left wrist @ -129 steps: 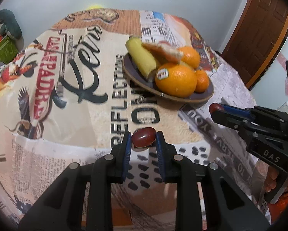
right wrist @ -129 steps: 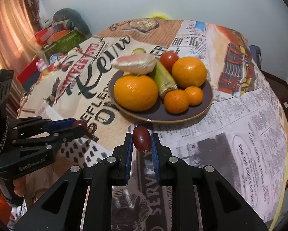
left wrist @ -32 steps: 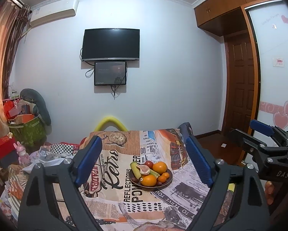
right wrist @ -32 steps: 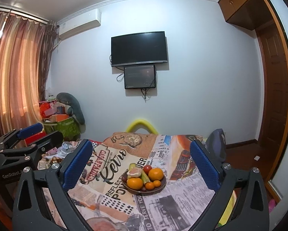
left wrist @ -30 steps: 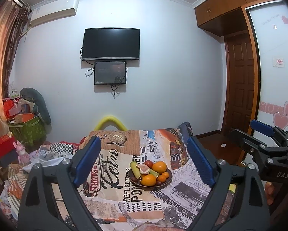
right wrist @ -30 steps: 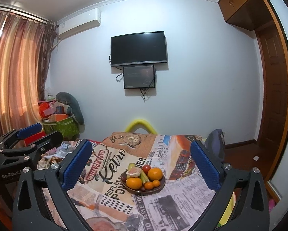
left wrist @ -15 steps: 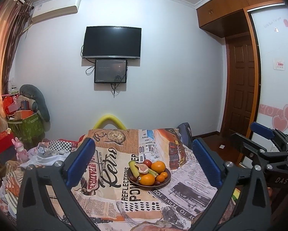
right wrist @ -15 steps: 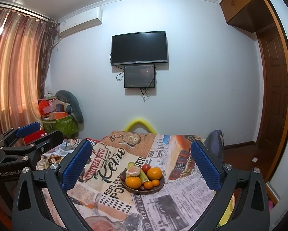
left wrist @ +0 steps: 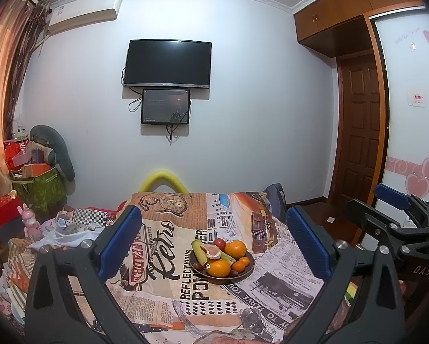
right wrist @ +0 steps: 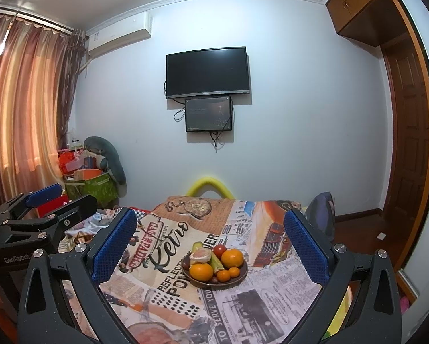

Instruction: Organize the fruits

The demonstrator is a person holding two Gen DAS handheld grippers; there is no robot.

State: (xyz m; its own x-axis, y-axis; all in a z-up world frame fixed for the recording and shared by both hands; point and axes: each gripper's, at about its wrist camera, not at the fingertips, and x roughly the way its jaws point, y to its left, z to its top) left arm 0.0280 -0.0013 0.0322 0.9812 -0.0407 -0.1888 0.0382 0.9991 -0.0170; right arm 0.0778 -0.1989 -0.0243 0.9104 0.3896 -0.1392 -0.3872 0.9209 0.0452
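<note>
Fruit (left wrist: 220, 259) sits piled on a plate (left wrist: 247, 272) at lower centre of the tabletop (left wrist: 168, 258); left claw (left wrist: 213, 243) (just widened) and right claw (right wrist: 210, 246) spread, empty.

Wall-mounted television (left wrist: 167, 63), wooden door (left wrist: 357, 132)

Domestic room in a home: wall-mounted television (left wrist: 167, 63), split air conditioner (right wrist: 120, 37), curtains (right wrist: 22, 109), panelled wooden door (left wrist: 357, 132), overhead cupboards (left wrist: 343, 11); table under a printed cloth (right wrist: 243, 295), household clutter beside a plush toy (left wrist: 57, 152)
</note>
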